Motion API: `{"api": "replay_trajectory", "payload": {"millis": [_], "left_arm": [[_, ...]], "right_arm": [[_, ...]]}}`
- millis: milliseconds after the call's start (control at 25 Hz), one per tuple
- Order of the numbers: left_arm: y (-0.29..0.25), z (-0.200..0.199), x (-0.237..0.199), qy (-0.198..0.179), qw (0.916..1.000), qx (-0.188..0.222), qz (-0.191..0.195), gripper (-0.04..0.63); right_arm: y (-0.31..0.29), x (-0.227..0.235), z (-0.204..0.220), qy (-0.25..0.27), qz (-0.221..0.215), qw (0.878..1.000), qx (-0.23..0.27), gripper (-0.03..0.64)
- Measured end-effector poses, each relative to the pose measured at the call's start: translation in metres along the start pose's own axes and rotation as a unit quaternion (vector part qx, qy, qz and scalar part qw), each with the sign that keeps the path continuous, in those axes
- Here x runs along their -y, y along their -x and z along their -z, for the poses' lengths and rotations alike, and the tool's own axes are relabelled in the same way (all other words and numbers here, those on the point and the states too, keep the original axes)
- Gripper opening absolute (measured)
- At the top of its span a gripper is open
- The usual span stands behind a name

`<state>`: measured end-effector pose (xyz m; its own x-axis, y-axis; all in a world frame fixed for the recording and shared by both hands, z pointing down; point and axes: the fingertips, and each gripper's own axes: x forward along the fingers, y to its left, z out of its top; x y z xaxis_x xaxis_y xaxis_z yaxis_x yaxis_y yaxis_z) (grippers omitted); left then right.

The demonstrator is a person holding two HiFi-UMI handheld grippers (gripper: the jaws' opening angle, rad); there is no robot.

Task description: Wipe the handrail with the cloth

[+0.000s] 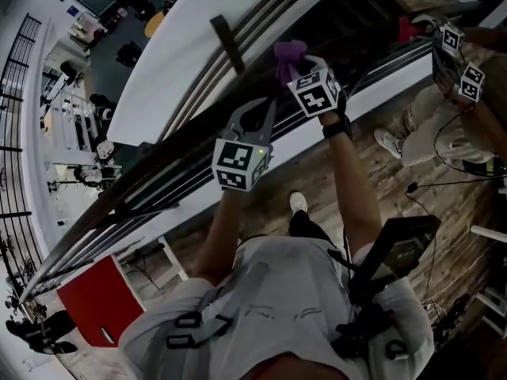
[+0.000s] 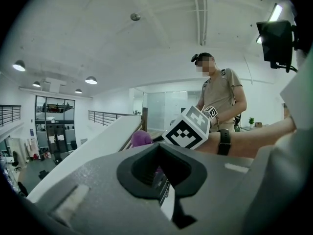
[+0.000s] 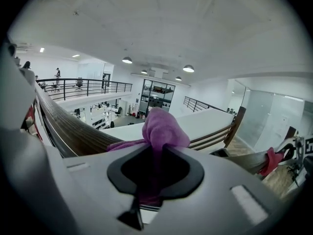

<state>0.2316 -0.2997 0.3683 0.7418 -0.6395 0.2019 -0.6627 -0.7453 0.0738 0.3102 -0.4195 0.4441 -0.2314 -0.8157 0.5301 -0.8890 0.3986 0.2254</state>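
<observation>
Right gripper (image 3: 155, 153), clamped on the crumpled purple cloth (image 3: 161, 127), has the dark brown wooden handrail (image 3: 73, 131) just beneath its jaws, long axis running away to its left, nearer than the empty left gripper (image 1: 265, 113), whose jaws are together.

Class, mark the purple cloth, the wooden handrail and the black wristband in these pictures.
cloth (image 3: 161, 126), right gripper view, bunched top fold.
handrail (image 3: 68, 129), right gripper view, wooden top surface.
wristband (image 2: 224, 142), left gripper view, band's outer side.
</observation>
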Motion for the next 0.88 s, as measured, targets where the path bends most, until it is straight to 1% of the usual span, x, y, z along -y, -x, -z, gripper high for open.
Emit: {"api": "replay_trajectory", "payload": {"millis": [200,520,880], "left_arm": [[-0.023,0.001,0.01,-0.003,0.9999,-0.001,0.015,0.0],[-0.05,-0.003,0.016,0.001,0.9998,-0.003,0.022,0.001],[-0.079,-0.017,0.03,0.011,0.999,0.011,0.041,0.002]], "right_arm": [[-0.002,0.031,0.01,-0.009,0.018,1.0,0.001,0.057],[0.0,0.09,0.022,-0.028,0.051,0.998,-0.004,0.057],[0.002,0.15,0.03,-0.041,0.092,0.995,-0.013,0.057]]}}
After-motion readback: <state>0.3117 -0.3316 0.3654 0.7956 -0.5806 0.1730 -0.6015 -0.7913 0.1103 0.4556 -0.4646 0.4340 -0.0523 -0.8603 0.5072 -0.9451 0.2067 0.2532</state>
